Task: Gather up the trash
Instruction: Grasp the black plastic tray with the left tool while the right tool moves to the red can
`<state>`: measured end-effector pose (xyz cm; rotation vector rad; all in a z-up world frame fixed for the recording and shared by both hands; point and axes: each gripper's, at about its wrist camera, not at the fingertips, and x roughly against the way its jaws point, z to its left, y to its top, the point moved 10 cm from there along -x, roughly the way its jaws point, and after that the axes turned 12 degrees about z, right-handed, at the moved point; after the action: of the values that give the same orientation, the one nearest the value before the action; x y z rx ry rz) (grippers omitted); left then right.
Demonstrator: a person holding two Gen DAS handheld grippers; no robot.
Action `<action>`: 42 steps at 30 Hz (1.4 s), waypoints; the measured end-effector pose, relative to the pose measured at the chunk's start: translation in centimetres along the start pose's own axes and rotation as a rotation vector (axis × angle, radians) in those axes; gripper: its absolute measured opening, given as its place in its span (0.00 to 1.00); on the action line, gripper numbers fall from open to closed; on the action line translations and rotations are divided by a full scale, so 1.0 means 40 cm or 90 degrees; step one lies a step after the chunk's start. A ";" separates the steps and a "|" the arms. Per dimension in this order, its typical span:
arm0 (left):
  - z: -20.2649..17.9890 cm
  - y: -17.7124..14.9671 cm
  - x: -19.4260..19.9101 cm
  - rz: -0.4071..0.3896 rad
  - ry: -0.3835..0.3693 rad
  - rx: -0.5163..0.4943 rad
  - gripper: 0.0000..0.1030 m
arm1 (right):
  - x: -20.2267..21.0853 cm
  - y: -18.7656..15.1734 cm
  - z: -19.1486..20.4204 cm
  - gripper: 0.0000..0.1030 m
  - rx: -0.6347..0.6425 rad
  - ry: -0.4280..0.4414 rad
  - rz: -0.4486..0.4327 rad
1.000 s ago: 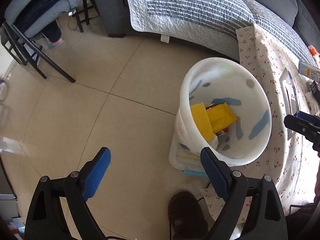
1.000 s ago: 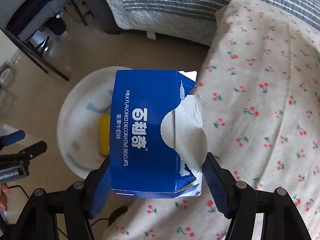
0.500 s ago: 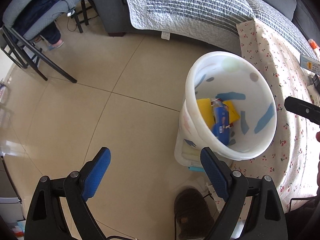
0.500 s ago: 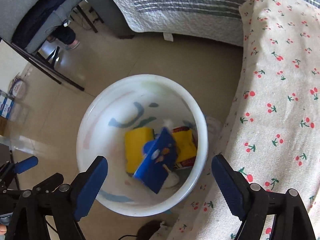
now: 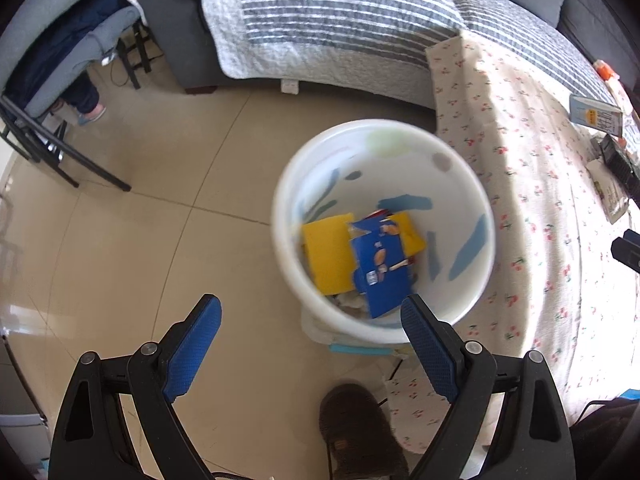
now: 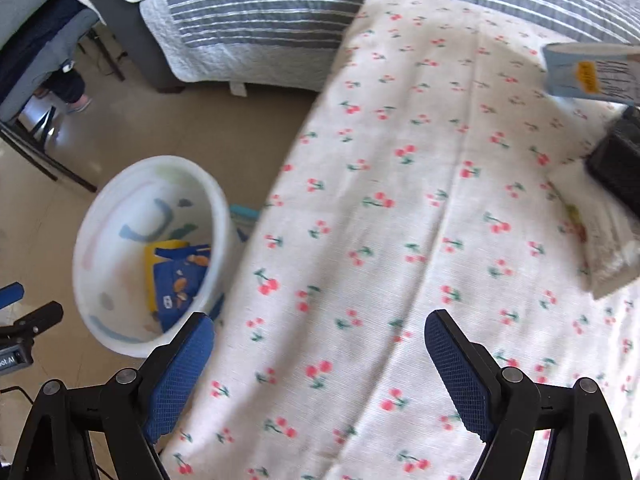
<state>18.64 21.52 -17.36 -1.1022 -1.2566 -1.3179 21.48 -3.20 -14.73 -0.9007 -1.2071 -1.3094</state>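
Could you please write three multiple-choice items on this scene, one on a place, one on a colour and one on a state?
1. Where is the blue biscuit box?
A. inside the white bin
B. on the cherry-print cloth
C. on the floor

2. What colour is the flat packet beside that box?
A. green
B. yellow
C. pink

3. How does the right gripper stand?
A. shut on the box
B. shut with nothing in it
C. open with nothing in it

Answers:
1 A, both views show the box lying in the bin.
2 B, it shows yellow in the left wrist view.
3 C, its jaws have just been opening and only cloth shows between them.
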 end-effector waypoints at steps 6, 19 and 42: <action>-0.182 0.039 0.046 -0.019 -0.008 -0.061 0.90 | 0.061 -0.064 -0.186 0.88 -0.049 -0.053 -0.001; -0.644 0.086 0.128 -0.109 0.008 -0.249 0.90 | 0.192 -0.197 -0.567 0.88 -0.231 -0.080 -0.014; -1.188 0.121 0.154 -0.325 0.164 -0.565 0.84 | 0.233 -0.372 -0.890 0.88 -0.361 -0.087 0.014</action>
<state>23.21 -26.26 -13.37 -1.1550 -0.7650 -2.4589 10.43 -41.32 -14.89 -1.4203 -0.9295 -1.6268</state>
